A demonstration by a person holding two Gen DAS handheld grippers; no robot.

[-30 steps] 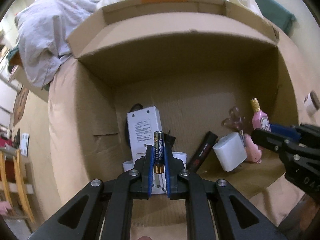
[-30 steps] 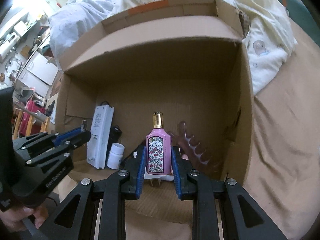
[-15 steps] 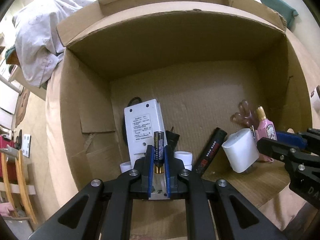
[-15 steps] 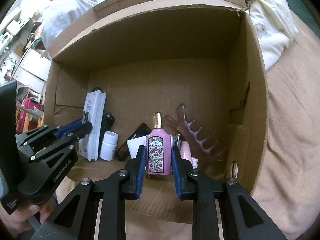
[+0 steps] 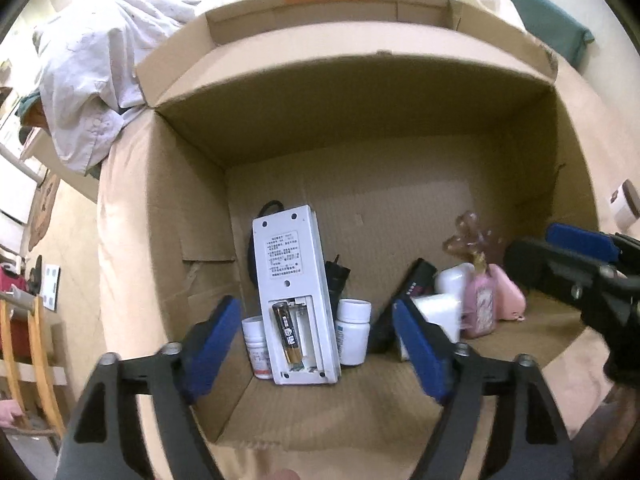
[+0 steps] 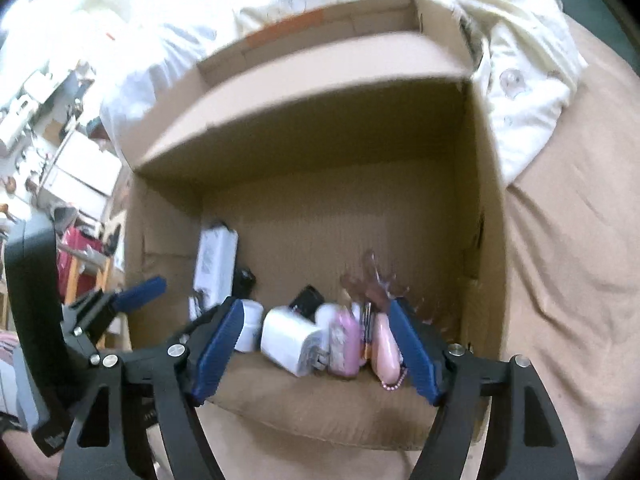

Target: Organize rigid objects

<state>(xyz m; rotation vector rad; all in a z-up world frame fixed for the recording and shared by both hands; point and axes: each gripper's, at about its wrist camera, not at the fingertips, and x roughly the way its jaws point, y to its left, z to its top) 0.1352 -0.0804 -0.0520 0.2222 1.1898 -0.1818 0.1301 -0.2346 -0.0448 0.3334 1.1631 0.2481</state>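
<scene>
A: Inside the cardboard box (image 5: 192,240), we see the battery (image 5: 289,330) sitting in the white device (image 5: 294,292); left gripper (image 5: 316,344) jaws are opening, nothing between them.

B: Right gripper (image 6: 316,352) jaws are opening too; perfume bottle (image 6: 344,340) stands loose between them; we judge both items are being released.

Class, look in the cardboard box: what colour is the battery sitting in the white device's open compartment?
Black with a gold end; the battery shows best in the left wrist view.

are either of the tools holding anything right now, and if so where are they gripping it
Nothing is held. The left tool is opening, its pads clear of the battery; the right tool is opening around the pink perfume bottle without pressing it.
</scene>
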